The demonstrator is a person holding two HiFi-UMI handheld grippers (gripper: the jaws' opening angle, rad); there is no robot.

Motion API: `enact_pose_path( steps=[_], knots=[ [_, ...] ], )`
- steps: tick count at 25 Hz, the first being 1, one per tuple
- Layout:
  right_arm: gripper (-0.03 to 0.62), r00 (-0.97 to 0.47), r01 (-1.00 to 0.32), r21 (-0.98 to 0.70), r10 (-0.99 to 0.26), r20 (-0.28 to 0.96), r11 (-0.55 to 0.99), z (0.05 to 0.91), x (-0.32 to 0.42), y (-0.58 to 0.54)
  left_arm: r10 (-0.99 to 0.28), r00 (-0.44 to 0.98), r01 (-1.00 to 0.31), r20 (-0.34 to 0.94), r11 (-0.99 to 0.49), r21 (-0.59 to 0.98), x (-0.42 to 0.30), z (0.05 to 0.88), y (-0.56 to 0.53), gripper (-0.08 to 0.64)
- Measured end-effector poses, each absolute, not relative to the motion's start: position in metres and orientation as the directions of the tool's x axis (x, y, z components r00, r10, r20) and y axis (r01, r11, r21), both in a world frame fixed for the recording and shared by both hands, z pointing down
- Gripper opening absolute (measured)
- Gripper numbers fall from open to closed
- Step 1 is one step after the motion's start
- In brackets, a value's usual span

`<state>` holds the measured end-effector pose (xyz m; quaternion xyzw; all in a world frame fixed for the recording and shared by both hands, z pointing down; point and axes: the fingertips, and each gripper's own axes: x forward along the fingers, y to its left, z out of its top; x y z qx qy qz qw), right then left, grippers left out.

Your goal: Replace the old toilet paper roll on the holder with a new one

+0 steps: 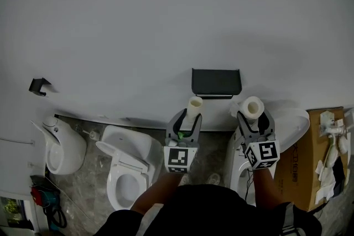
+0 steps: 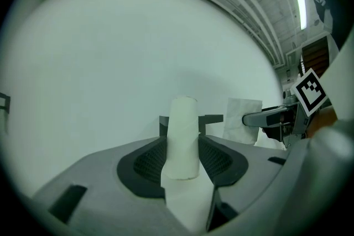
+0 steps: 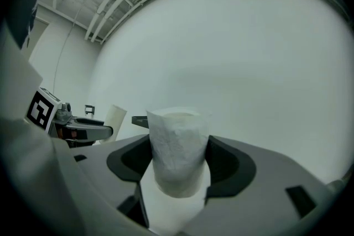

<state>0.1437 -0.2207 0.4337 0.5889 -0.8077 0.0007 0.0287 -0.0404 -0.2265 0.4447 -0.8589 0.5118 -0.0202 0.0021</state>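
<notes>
Left gripper [image 1: 189,118] clamps thin core [image 1: 194,103], right gripper [image 1: 254,119] clamps paper roll [image 1: 253,106], both below black holder [image 1: 216,81]

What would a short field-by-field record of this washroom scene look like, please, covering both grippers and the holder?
Setting: white wall with a black paper holder mounted on it
Holder: no roll seen on it
Left gripper: shut on a bare cardboard tube that sticks out past the jaw tips
Right gripper: shut on a toilet paper roll
Layout: in the head view the holder shows above and between the two grippers
Floor: toilet and urinal to the left, cardboard box to the right
</notes>
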Motion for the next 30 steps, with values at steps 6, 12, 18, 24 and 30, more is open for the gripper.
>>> enact_pose_path(
  steps=[6, 12, 18, 24, 30],
  knots=[
    [0.288, -0.316, -0.949, -0.029, -0.948, 0.040, 0.315, 0.435, 0.142, -0.224, -0.886, 0.459, -0.885, 0.057, -0.462, -0.055, -0.054, 0.452, -0.224, 0.178],
    [0.288, -0.306, -0.909, -0.292, -0.952, -0.020, 0.298, 0.433, 0.155, -0.228, -0.887, 0.458, -0.888, 0.059, -0.460, -0.017, -0.061, 0.450, -0.223, 0.178],
    [0.288, -0.260, -0.732, -0.638, -0.964, -0.061, 0.238, 0.445, 0.175, -0.236, -0.894, 0.444, -0.895, 0.063, -0.446, -0.011, -0.072, 0.450, -0.224, 0.178],
    [0.288, -0.176, -0.477, -0.867, -0.982, -0.067, 0.144, 0.466, 0.197, -0.244, -0.895, 0.441, -0.896, 0.072, -0.443, -0.014, -0.073, 0.453, -0.224, 0.178],
    [0.288, -0.115, -0.170, -0.985, -0.993, -0.010, 0.030, 0.501, 0.209, -0.252, -0.898, 0.434, -0.900, 0.078, -0.436, -0.012, -0.075, 0.456, -0.223, 0.178]
  ],
)
